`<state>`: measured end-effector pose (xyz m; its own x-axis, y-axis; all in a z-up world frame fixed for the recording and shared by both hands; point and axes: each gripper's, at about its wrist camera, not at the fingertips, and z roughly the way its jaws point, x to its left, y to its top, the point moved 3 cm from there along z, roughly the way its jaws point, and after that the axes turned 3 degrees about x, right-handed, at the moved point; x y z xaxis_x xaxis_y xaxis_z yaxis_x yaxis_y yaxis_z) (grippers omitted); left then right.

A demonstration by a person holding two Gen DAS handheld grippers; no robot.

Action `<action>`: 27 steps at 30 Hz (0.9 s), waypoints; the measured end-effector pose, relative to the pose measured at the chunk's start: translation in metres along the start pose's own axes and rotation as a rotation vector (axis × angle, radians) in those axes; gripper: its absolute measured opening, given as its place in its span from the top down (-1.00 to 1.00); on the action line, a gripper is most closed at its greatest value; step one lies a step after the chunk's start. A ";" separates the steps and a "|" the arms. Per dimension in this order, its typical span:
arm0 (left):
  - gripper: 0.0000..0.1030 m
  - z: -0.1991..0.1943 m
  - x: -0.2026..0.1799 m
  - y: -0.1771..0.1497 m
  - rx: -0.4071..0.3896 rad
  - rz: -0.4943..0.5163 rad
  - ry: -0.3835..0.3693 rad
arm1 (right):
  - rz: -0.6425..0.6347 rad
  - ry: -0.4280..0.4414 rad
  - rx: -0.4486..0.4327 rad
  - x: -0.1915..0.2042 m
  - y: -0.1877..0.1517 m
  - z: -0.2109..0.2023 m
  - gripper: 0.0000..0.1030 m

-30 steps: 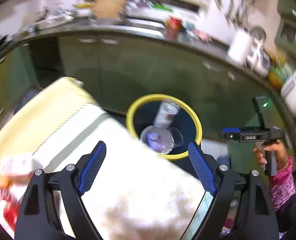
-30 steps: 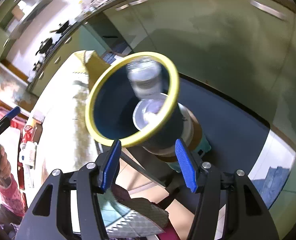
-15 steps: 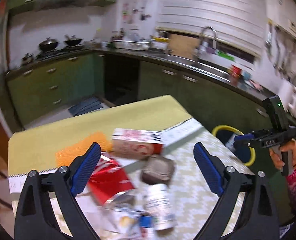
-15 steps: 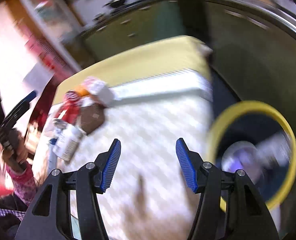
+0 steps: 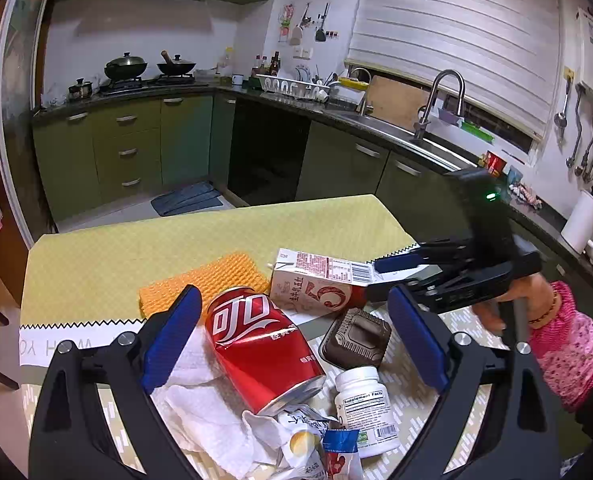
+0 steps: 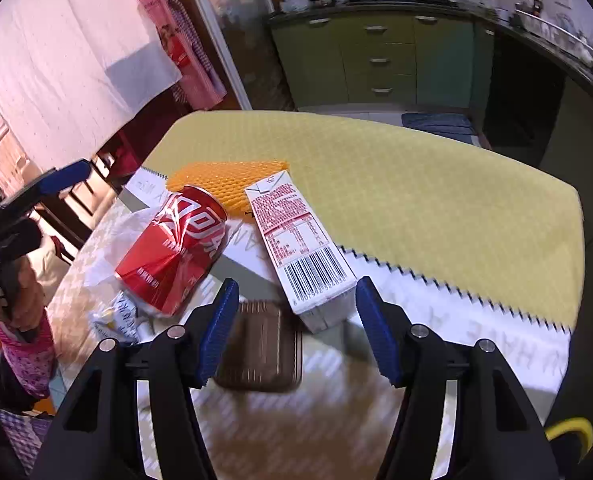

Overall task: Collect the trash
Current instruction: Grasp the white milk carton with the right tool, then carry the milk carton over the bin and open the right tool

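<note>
Inspecting from the near edge outward, we find the left gripper (image 5: 292, 336) with its jaws spread wide and nothing pressed between them; the dented red can (image 5: 262, 346) lies on its side in the gap, on crumpled white tissue (image 5: 200, 412). Just beside the can's open end we note torn wrappers (image 5: 308, 444) and a white pill bottle (image 5: 366, 404) lying flat. A dark brown tray (image 5: 356, 338) rests just beyond the bottle. Behind it a milk carton (image 5: 320, 284) lies on its side, touching an orange mesh pad (image 5: 204, 280). All of this trash sits on the counter (image 5: 136, 248), which carries a yellow cloth.

We record the right gripper (image 6: 296, 328) above the brown tray and the carton's barcode end, its jaws opening and gripping nothing. A hand in a pink sleeve (image 5: 572, 336) holds it.

A yellow rim (image 6: 568, 428) shows at the counter's edge in the right wrist view. Farthest back we see green cabinets (image 5: 136, 148), a stove with pots (image 5: 148, 68) and a sink faucet (image 5: 440, 100).
</note>
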<state>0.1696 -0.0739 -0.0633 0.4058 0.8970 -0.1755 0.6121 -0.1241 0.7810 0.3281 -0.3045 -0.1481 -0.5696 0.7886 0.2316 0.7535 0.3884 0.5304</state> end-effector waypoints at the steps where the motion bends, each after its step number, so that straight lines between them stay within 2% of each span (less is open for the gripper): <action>1: -0.74 -0.001 0.002 0.000 -0.001 -0.006 -0.003 | -0.010 -0.009 0.011 0.001 0.004 0.008 -0.18; 13: -0.75 0.001 0.000 0.002 0.001 -0.018 -0.014 | -0.091 -0.052 0.066 0.005 0.031 0.062 -0.19; 14: -0.75 0.001 0.000 0.002 0.003 -0.019 -0.016 | -0.098 -0.055 0.072 0.006 0.031 0.064 -0.18; 15: -0.75 0.001 -0.001 0.001 0.002 -0.019 -0.017 | -0.103 -0.055 0.078 0.008 0.031 0.067 -0.06; 18: -0.75 0.001 -0.003 0.002 0.001 -0.016 -0.016 | -0.093 -0.061 0.081 0.009 0.029 0.067 0.22; 23: -0.75 0.002 -0.004 0.001 0.003 -0.015 -0.015 | -0.061 -0.071 0.059 0.008 0.027 0.056 0.26; 27: -0.75 0.004 -0.005 0.000 0.007 -0.010 -0.014 | -0.009 -0.105 0.010 0.004 0.018 0.019 0.27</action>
<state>0.1700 -0.0800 -0.0651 0.4087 0.8923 -0.1918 0.6207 -0.1177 0.7751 0.3454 -0.2857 -0.1533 -0.5396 0.8302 0.1401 0.7517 0.4002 0.5242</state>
